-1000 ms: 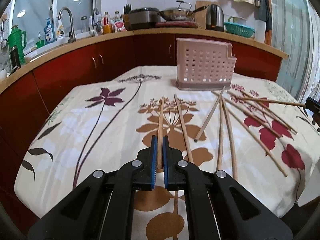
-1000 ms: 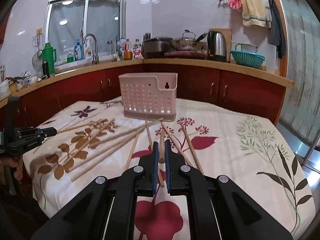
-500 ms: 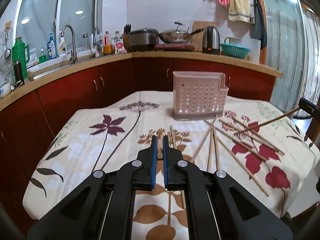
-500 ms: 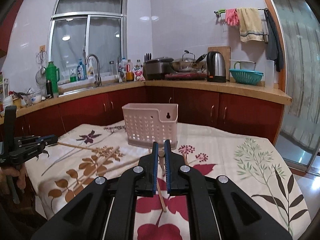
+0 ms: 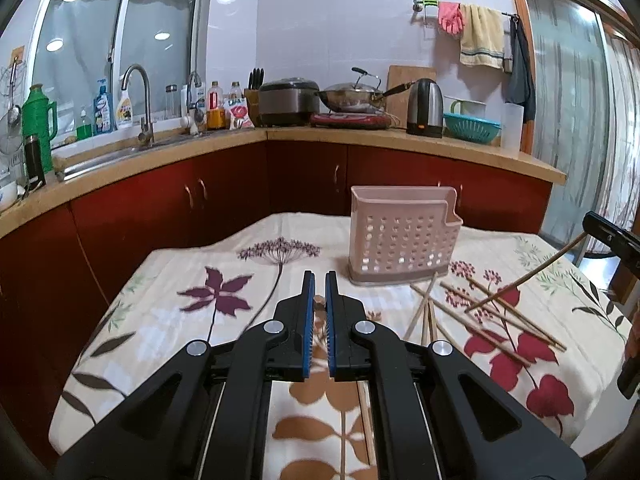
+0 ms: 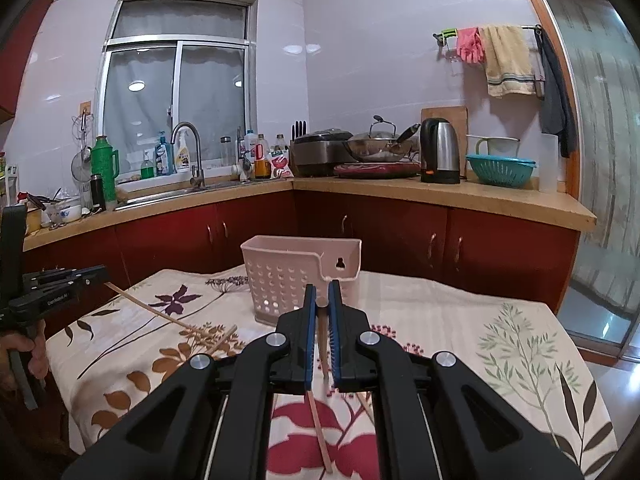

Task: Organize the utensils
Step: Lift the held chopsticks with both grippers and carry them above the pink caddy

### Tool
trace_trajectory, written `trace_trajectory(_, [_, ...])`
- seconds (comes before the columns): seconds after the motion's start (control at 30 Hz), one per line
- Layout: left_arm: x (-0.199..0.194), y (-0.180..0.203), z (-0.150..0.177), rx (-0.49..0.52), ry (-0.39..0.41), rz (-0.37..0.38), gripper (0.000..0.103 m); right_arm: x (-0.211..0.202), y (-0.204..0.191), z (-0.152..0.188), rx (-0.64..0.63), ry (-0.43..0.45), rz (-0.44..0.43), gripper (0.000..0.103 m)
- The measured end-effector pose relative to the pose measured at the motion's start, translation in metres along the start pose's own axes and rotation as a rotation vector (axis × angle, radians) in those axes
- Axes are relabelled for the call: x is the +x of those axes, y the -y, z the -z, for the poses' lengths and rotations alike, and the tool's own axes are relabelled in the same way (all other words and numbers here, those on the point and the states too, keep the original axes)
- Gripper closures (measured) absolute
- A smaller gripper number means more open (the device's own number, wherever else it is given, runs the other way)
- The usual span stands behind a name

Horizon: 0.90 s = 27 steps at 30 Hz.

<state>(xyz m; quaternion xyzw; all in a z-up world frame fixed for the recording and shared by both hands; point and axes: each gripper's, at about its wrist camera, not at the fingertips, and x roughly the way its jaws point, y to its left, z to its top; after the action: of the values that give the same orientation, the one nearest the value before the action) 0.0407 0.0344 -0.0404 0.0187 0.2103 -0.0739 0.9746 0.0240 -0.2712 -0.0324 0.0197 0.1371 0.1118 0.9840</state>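
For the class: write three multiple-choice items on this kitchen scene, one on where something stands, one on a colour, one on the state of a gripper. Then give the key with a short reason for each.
1. Where does the perforated utensil holder stand?
A. On the tablecloth, beyond the loose chopsticks
B. In the sink
C. On the counter beside the kettle

2. What colour is the colander on the counter?
A. Red
B. Teal
C. Yellow

3. What is the state of the right gripper?
A. Wide open and empty
B. Shut on a chopstick
C. Shut on a spoon

Key
1. A: the holder sits on the flowered cloth, with the loose chopsticks lying nearer the camera.
2. B: the colander right of the kettle is blue-green.
3. B: the right chopstick runs between the closed blue pads, its lower end hanging below them.
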Motion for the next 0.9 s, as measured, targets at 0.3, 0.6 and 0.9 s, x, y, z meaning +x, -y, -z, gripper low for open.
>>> trace_trajectory(0.3, [0.024, -0.001, -0.029, 0.022, 0.045, 0.008, 0.097, 0.031, 0.003, -0.023, -0.001, 0.030, -0.001, 0.096])
trace_trajectory(0.6, [0.051, -0.003, -0.055, 0.021, 0.072, 0.030, 0.097, 0.062, 0.006, -0.025, 0.018, 0.006, -0.007, 0.096])
trace_trajectory(0.9, [0.050, 0.008, -0.092, 0.049, 0.134, 0.078, 0.097, 0.058, 0.010, -0.055, 0.023, 0.054, -0.042, 0.096])
